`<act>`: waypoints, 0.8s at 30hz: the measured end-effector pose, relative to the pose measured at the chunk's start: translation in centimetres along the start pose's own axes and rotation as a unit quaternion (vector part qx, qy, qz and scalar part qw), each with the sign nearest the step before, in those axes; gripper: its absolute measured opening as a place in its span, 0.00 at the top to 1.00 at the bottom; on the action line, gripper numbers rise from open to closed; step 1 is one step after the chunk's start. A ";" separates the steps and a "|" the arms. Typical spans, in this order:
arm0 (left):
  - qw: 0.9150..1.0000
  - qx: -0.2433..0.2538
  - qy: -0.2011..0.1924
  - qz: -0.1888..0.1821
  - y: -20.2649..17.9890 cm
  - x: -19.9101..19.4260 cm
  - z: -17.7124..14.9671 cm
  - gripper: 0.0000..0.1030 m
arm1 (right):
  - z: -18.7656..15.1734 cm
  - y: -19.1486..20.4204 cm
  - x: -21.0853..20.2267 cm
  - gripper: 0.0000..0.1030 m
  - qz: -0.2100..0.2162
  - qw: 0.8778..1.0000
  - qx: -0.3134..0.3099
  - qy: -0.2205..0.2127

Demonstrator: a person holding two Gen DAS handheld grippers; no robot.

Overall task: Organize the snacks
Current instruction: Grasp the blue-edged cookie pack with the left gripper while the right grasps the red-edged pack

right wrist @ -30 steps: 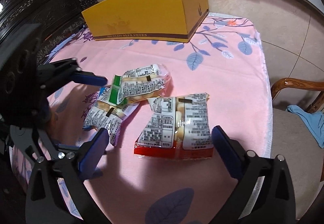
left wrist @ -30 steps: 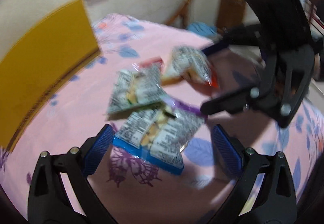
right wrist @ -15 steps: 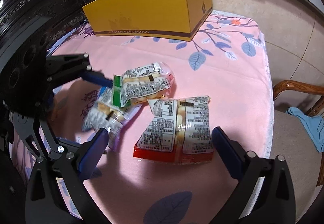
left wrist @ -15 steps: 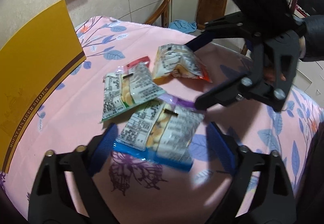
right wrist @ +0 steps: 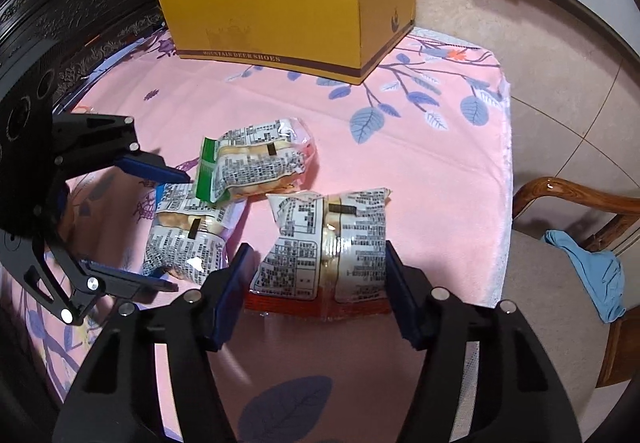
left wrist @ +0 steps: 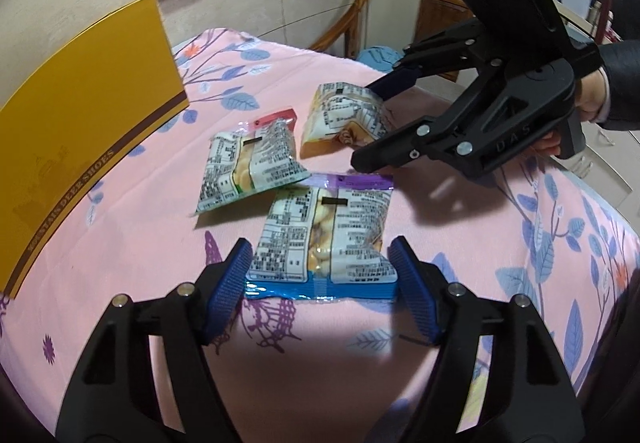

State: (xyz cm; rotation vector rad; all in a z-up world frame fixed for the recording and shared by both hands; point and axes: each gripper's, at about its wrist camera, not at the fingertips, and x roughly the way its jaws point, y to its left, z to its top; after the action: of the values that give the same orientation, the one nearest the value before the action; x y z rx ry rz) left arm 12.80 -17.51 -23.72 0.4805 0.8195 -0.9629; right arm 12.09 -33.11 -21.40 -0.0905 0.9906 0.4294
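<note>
we see three clear plastic snack packets with printed back labels lying close together near the middle of a counter covered by a pink cloth with blue leaf prints. a long yellow cardboard shoe box stands along the far edge of the counter, against the wall.

the left claw sits low over the blue-and-purple-edged snack packet, the one nearest the counter's near edge in the left view. its jaws have just been closing, and the packet lies between the ribbed blue pads. the pads stand at the packet's two side edges, right against them; we cannot tell whether they already press on it, and the packet lies flat on the cloth.

the right claw straddles the red-edged snack packet, which lies toward the counter's right edge in the right view. its jaws have also just been closing, and the pads now meet the packet's sides, with the wrapper looking slightly bunched between them. the packet rests on the cloth.

the third, green-edged snack packet lies between the other two, a little nearer the box, overlapping the blue-and-purple one and untouched by either claw.

a wooden chair with a blue cloth on its seat stands beyond the counter's right edge.
</note>
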 end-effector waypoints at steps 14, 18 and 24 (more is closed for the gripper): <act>0.999 -0.040 0.011 0.035 0.5 0.4 0.4 0.10 | 2.4 0.2 1.5 0.29 -0.014 0.999 -0.028 0.034; 0.999 -0.036 0.007 0.020 -0.5 0.8 1.1 0.31 | 2.4 -0.9 1.1 0.45 -0.004 0.999 -0.005 0.033; 0.999 -0.044 0.005 0.026 -1.6 1.1 1.5 0.42 | 2.0 -1.1 0.7 0.50 -0.005 0.999 0.015 0.033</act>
State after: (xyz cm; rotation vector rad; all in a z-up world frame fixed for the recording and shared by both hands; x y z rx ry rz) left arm 12.32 -19.86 -23.68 0.4292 0.8498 -0.8740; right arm 14.45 -33.36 -20.96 -0.0825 1.0620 0.4048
